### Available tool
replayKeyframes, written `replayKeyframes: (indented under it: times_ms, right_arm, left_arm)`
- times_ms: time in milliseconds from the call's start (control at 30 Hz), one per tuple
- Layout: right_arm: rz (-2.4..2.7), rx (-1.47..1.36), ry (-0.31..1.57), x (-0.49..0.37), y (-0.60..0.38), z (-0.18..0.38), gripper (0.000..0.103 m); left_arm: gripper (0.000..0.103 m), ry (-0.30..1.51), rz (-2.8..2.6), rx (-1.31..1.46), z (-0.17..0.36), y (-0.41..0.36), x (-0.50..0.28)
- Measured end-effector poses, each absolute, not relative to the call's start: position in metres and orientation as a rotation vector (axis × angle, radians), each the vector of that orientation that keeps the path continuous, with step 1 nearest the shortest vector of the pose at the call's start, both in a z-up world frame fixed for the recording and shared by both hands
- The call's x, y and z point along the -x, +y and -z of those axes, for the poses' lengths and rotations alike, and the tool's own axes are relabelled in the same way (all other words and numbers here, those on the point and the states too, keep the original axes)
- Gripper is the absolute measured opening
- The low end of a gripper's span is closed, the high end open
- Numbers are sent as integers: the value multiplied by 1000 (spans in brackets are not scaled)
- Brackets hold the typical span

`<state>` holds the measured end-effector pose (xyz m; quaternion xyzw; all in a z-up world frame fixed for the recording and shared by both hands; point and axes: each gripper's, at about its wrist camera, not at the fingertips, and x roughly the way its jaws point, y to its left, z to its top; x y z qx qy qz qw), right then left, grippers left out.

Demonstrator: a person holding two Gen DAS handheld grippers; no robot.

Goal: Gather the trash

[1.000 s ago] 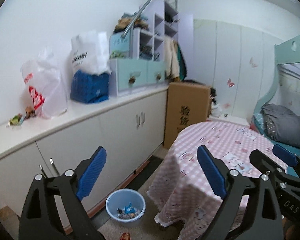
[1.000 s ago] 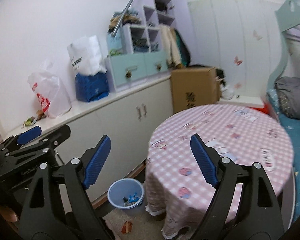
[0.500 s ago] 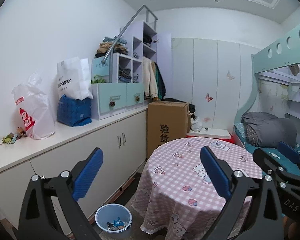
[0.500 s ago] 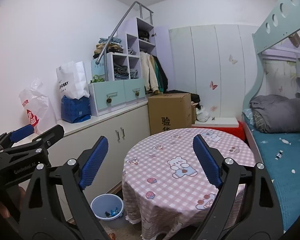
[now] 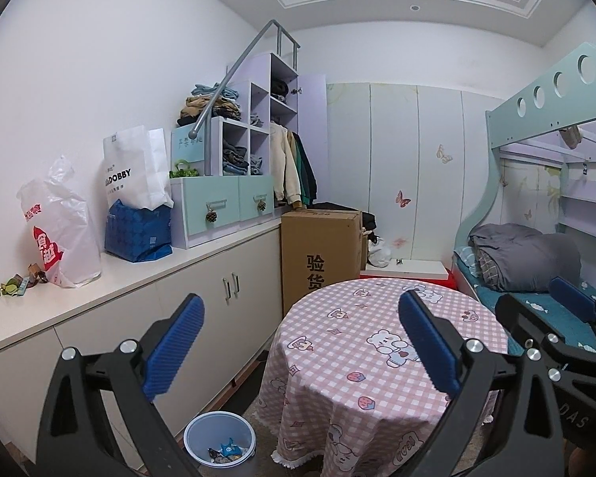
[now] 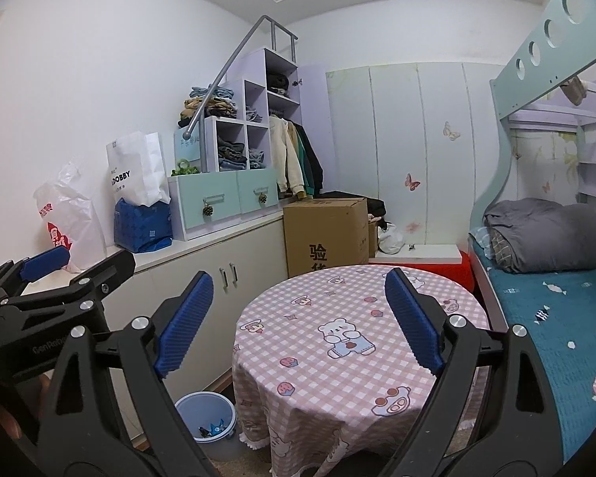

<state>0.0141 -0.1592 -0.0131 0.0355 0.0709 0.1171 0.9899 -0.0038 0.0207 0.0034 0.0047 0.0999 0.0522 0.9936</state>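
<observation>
A small blue trash bin [image 5: 219, 443] with several wrappers inside stands on the floor between the white cabinet and the round table; it also shows in the right wrist view [image 6: 206, 421]. Small crumpled wrappers [image 5: 22, 278] lie on the countertop at the far left. My left gripper [image 5: 300, 344] is open and empty, held high over the near side of the table. My right gripper [image 6: 298, 324] is open and empty, also above the table. Each gripper shows at the edge of the other's view.
A round table with a pink checked cloth [image 5: 377, 353] fills the middle. A long white cabinet [image 5: 202, 298] runs along the left wall, carrying plastic bags [image 5: 59, 226], a blue bag and drawers. A cardboard box [image 5: 322, 250] stands behind the table. A bunk bed [image 6: 552, 278] is on the right.
Both grippers have tilted up and pulled back, so the views now show the whole room and ceiling. The bin has dropped to the bottom edge. Both stay open.
</observation>
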Motion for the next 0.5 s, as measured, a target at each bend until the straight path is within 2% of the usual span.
replayKeyframes:
  times_ms: [500]
  right_arm:
    - [-211, -47, 133, -5, -154, 11, 88]
  left_arm:
    - [97, 212, -102, -1, -1, 23, 1]
